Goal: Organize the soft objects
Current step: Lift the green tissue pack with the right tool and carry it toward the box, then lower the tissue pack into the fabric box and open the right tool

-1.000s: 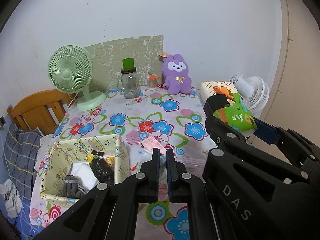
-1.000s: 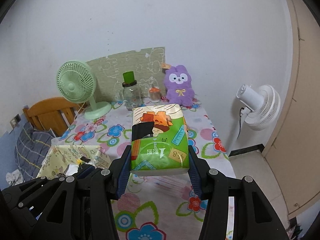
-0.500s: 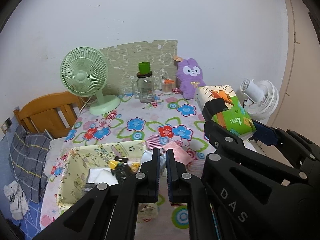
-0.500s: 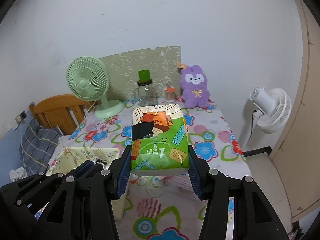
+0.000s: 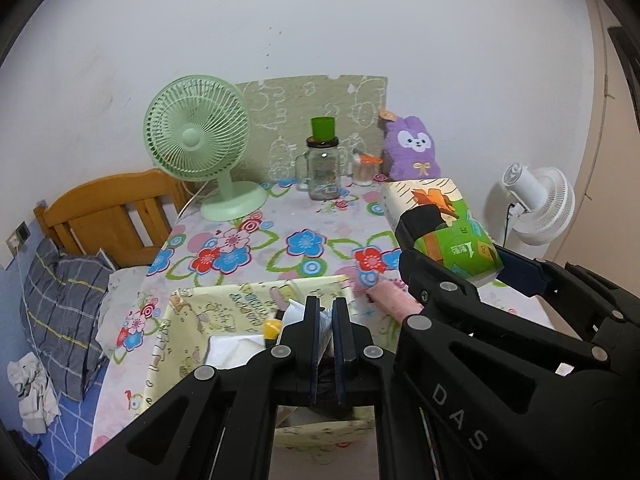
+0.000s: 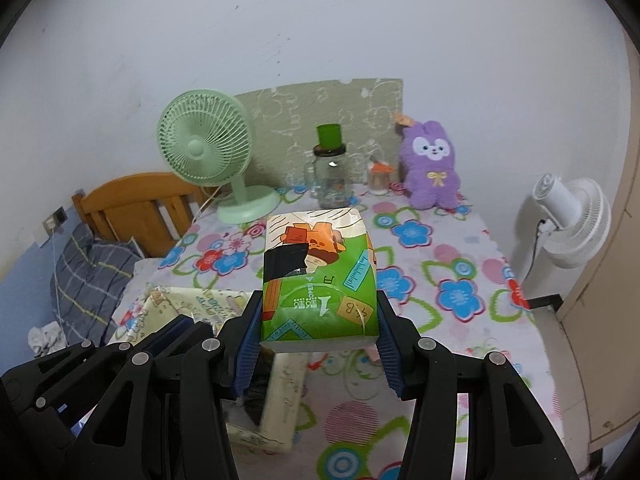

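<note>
While the right tongs (image 6: 318,344) clamp a soft green-and-orange printed tissue pack (image 6: 318,276) between their blue pads, the pack hangs above the flower-print worktop (image 6: 448,280), clear of it. Left tongs (image 5: 325,320) are clenched, nothing visible between the fingers. Directly below and ahead of the left tongs sits a pale yellow cartoon-print fabric bin (image 5: 188,328), open-topped. Inside it: white folded cloth (image 5: 234,350), a small yellow item (image 5: 272,328), a dark item mostly hidden beneath the tongs; not identifiable. Just right of the bin, between both tongs, lies a pink rolled cloth (image 5: 394,300) on the worktop. Far beyond both tongs, along the wall: a green desk fan (image 5: 200,148), a clear glass jar with green lid (image 5: 323,168), a purple plush rabbit (image 6: 432,168).
</note>
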### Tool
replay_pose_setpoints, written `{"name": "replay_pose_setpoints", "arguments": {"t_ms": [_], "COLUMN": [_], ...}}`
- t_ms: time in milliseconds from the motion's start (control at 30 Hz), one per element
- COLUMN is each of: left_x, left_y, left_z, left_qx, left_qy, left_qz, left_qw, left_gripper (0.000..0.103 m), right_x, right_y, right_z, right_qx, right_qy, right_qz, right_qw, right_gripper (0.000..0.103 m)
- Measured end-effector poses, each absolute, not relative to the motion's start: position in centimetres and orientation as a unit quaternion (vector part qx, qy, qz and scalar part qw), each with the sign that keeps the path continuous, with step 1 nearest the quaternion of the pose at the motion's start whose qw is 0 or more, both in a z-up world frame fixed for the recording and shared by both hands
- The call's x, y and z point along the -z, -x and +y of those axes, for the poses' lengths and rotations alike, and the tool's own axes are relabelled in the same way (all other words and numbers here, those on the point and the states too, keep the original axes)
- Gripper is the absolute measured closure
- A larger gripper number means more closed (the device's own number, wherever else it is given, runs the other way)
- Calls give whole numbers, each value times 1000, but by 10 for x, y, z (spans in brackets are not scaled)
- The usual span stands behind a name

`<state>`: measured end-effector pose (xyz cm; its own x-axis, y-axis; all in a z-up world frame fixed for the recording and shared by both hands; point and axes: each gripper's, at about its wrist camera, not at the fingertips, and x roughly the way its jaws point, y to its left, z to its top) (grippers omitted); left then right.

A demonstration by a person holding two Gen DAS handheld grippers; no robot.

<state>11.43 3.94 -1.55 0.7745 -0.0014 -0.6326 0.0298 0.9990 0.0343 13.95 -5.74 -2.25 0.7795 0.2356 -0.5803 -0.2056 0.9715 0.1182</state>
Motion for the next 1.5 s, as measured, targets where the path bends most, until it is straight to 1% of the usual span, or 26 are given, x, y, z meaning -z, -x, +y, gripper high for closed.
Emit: {"name": "replay_pose_setpoints", "arguments": {"t_ms": [600, 933, 967, 1033, 1200, 1267, 1367, 1433, 1500], "left_x": [43, 60, 63, 67, 75, 77, 80, 81, 80], "left_y": [-141, -167, -170, -174, -177, -176, -176, -173, -167], "left_z": [100, 114, 116, 118, 123, 124, 126, 126, 126], "left_qx": [-18, -13, -12, -12, -12, -12, -16, -20, -19], "left_qy": [-9, -5, -3, -1, 5, 8, 10, 11, 11], "left_qz": [354, 370, 374, 382, 395, 401, 410, 414, 411], "left_qw": [935, 929, 927, 924, 919, 916, 912, 910, 911], "left_gripper": [99, 98, 97, 76, 66, 63, 51, 37, 31], "right_x": [48, 62, 64, 67, 73, 75, 78, 80, 80], "right_y": [-168, -189, -191, -193, -199, -200, -200, -199, -195], "right_z": [5, 18, 20, 21, 27, 30, 33, 34, 36], "right_qx": [-167, -166, -166, -168, -177, -182, -189, -197, -207], "right_qy": [-12, -7, -4, -1, 7, 10, 12, 13, 16], "right_qz": [341, 358, 360, 365, 375, 377, 381, 384, 383], "right_qw": [925, 919, 918, 916, 910, 908, 905, 902, 900], "right_gripper": [48, 48, 48, 48, 48, 48, 48, 48, 48]}}
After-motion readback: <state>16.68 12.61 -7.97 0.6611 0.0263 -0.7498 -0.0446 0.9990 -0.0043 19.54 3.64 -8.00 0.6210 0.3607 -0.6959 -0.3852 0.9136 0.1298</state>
